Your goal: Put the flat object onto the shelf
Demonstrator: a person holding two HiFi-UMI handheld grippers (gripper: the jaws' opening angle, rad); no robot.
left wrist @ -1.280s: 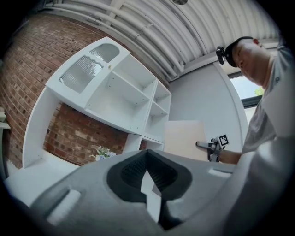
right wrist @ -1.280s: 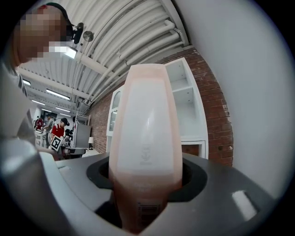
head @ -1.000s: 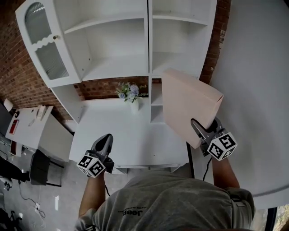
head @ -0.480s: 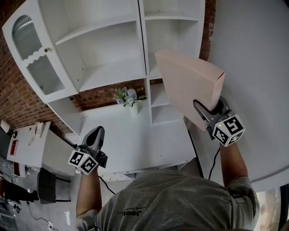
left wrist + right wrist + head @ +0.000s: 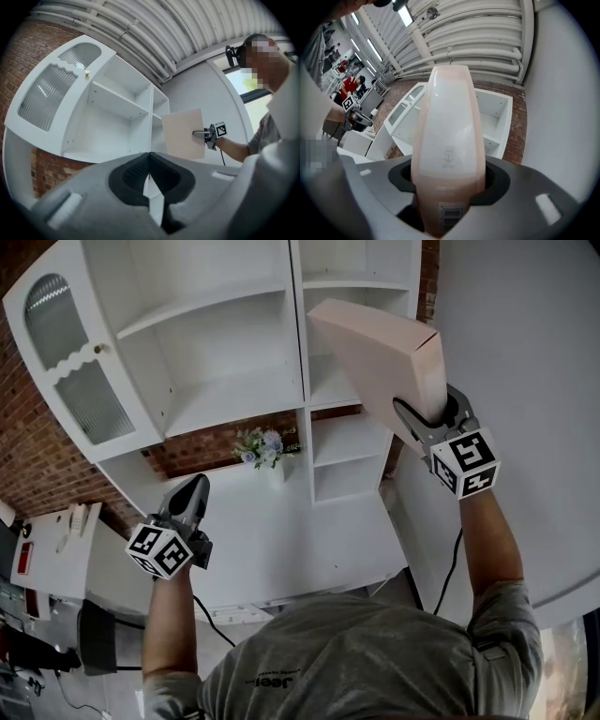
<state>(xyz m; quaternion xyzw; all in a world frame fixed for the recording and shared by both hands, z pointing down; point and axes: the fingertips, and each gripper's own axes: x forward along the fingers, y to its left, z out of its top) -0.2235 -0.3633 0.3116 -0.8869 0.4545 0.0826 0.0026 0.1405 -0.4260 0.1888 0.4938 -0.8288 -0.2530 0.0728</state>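
Both grippers risen: right gripper [image 5: 420,418] clamps box [image 5: 370,352], now 1 o'clock, near shelf [image 5: 330,395]. Left gripper [image 5: 190,495] closed, empty. Risk: corner clips divider [image 5: 298,343], box twists.

Left gripper [image 5: 149,154], near centre, jaws together with nothing between. Beyond it, a white shelf unit [image 5: 112,122] with its glass door [image 5: 51,93] open at left. At right, the right gripper [image 5: 199,133] clamps an upright flat box [image 5: 184,133] near the unit.
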